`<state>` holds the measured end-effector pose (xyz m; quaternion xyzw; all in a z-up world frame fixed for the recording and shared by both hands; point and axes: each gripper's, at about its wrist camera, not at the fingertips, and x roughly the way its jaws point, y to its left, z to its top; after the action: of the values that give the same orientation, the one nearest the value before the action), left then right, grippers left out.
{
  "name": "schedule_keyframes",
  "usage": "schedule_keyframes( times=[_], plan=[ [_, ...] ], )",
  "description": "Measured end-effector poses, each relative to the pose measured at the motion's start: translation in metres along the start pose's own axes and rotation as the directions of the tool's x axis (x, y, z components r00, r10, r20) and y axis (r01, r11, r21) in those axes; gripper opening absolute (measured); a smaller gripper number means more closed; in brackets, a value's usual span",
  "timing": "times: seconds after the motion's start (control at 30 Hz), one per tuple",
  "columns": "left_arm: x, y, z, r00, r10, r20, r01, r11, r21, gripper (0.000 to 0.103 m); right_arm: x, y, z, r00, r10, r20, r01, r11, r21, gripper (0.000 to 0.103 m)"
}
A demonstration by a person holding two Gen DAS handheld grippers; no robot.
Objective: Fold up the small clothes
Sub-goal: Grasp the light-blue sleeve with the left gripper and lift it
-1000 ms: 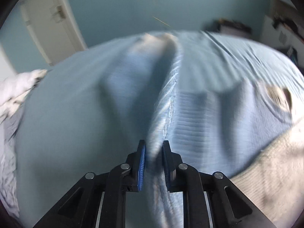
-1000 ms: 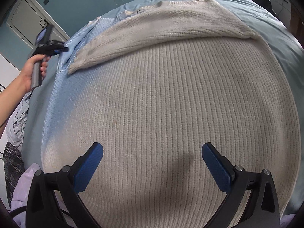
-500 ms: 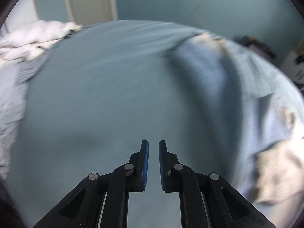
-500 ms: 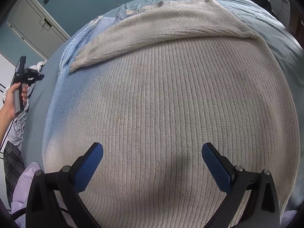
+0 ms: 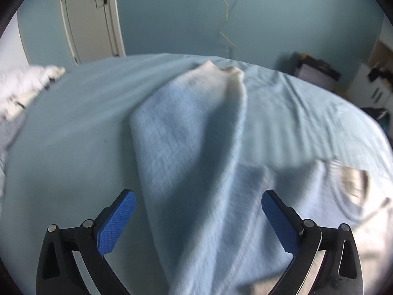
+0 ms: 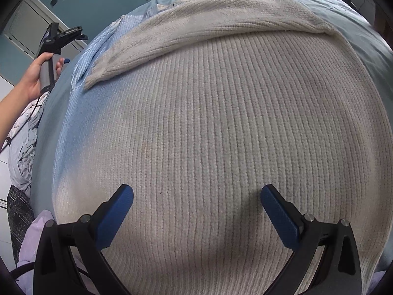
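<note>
1. Closest in, left wrist view: the left gripper (image 5: 197,223) has its jaws swinging open, already wide, blue pads at lower left and lower right of the frame. The blue sleeve (image 5: 196,147) passes between them, but neither pad presses on it, so nothing's held.

2. The sleeve is what the next move depends on. Its long axis runs from bottom centre straight up the frame, ending in a pale cuff (image 5: 221,73) near top centre. So it lies dead ahead of the left claw, lengthwise along where the claw points.

3. Right wrist view: the right gripper (image 6: 196,217) is spread wide too, empty, hovering over the cream body of the sweater (image 6: 233,135), which fills most of the frame. It looks to be above the knit, not gripping it.

4. Further up that frame, a cream sleeve (image 6: 196,34) is already folded across the chest, running upper right to mid left.

5. Far upper left there, a hand (image 6: 34,78) holds the left tool just off the sweater's blue edge. I'd say that hand is way nearer the blue sleeve, so that fold is the left's job.

6. All of it lies on the bed (image 5: 73,123).
</note>
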<state>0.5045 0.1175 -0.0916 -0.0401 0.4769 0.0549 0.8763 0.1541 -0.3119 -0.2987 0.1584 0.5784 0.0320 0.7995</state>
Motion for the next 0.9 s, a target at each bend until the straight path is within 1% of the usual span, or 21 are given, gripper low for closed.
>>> schedule_keyframes(
  times=[0.1,0.13,0.17,0.2,0.23,0.27,0.3,0.33,0.43,0.5,0.57,0.6,0.63,0.67,0.7,0.73,0.77,0.8,0.83,0.87,0.9],
  plan=[
    [0.026,-0.014,0.009,0.997,0.044,-0.068,-0.039,0.996,0.078,0.103,0.003,0.002,0.001,1.0,-0.008,0.0,0.008,1.0,-0.007,0.102],
    [0.04,-0.021,0.01,0.991,0.07,-0.114,-0.058,0.992,0.112,0.102,0.004,0.005,0.002,1.0,-0.014,0.002,0.014,1.0,-0.013,0.102],
    [0.051,-0.029,0.009,0.983,0.099,-0.155,-0.077,0.987,0.142,0.095,0.006,0.006,0.003,1.0,-0.018,0.002,0.018,1.0,-0.017,0.102],
    [0.062,-0.033,0.004,0.972,0.125,-0.201,-0.091,0.981,0.173,0.059,0.007,0.007,0.004,1.0,-0.024,0.002,0.024,0.999,-0.022,0.102],
    [0.068,-0.036,-0.002,0.961,0.138,-0.238,-0.09,0.975,0.202,0.03,0.008,0.007,0.004,1.0,-0.027,0.002,0.027,0.999,-0.024,0.102],
    [0.065,-0.038,-0.003,0.964,0.165,-0.211,-0.115,0.967,0.227,0.028,0.008,0.008,0.004,0.999,-0.033,0.004,0.033,0.999,-0.031,0.102],
    [0.058,-0.036,-0.001,0.969,0.151,-0.195,-0.105,0.968,0.228,0.01,0.009,0.009,0.004,0.999,-0.036,0.004,0.036,0.999,-0.035,0.102],
    [0.047,-0.028,0.002,0.978,0.108,-0.18,-0.07,0.976,0.205,0.011,0.009,0.009,0.004,0.999,-0.041,0.003,0.041,0.998,-0.04,0.102],
    [0.005,0.018,0.007,0.992,0.055,-0.117,-0.044,0.995,0.09,0.01,0.01,0.01,0.005,0.999,-0.048,0.004,0.048,0.998,-0.045,0.102],
    [-0.027,0.061,0.002,0.996,0.062,-0.068,-0.06,0.998,0.024,0.01,0.008,0.009,0.005,0.999,-0.041,0.004,0.042,0.999,-0.035,0.102],
    [-0.054,0.11,-0.012,0.998,0.039,-0.047,-0.042,0.998,-0.055,0.011,0.009,0.01,0.006,1.0,-0.031,0.004,0.031,0.999,-0.023,0.102],
    [-0.064,0.136,-0.023,0.999,-0.007,-0.046,0.002,0.994,-0.106,0.011,0.008,0.011,0.005,1.0,-0.027,0.001,0.027,0.999,-0.02,0.102],
    [-0.071,0.161,-0.04,0.996,-0.071,-0.052,0.062,0.985,-0.16,0.015,0.008,0.01,0.004,1.0,-0.026,0.0,0.026,0.999,-0.021,0.102],
    [-0.074,0.179,-0.053,0.99,-0.128,-0.057,0.114,0.972,-0.204,0.021,0.007,0.01,0.003,1.0,-0.025,-0.001,0.025,0.999,-0.024,0.102],
    [-0.077,0.198,-0.071,0.982,-0.176,-0.075,0.151,0.954,-0.26,0.048,0.005,0.01,0.001,1.0,-0.024,-0.002,0.024,0.999,-0.026,0.102],
    [-0.077,0.214,-0.089,0.978,-0.181,-0.108,0.138,0.938,-0.319,0.087,-0.002,0.005,-0.002,1.0,-0.019,0.001,0.019,0.999,-0.032,0.102],
    [-0.08,0.227,-0.105,0.977,-0.173,-0.121,0.117,0.921,-0.373,0.097,-0.003,0.006,-0.003,1.0,-0.018,0.002,0.018,0.999,-0.036,0.102],
    [-0.087,0.238,-0.121,0.979,-0.186,-0.085,0.134,0.898,-0.419,0.1,-0.004,0.007,-0.004,1.0,-0.019,0.003,0.019,0.999,-0.044,0.102],
    [-0.091,0.242,-0.128,0.979,-0.195,-0.065,0.149,0.892,-0.427,0.101,-0.004,0.009,-0.005,1.0,-0.02,0.004,0.02,0.999,-0.048,0.102],
    [-0.094,0.242,-0.13,0.982,-0.181,-0.063,0.139,0.9,-0.414,0.1,-0.004,0.01,-0.007,1.0,-0.022,0.002,0.023,0.998,-0.056,0.102],
    [-0.098,0.238,-0.126,0.99,-0.134,-0.051,0.105,0.92,-0.377,0.1,-0.003,0.011,-0.007,1.0,-0.026,0.0,0.026,0.998,-0.06,0.102]
  ],
)
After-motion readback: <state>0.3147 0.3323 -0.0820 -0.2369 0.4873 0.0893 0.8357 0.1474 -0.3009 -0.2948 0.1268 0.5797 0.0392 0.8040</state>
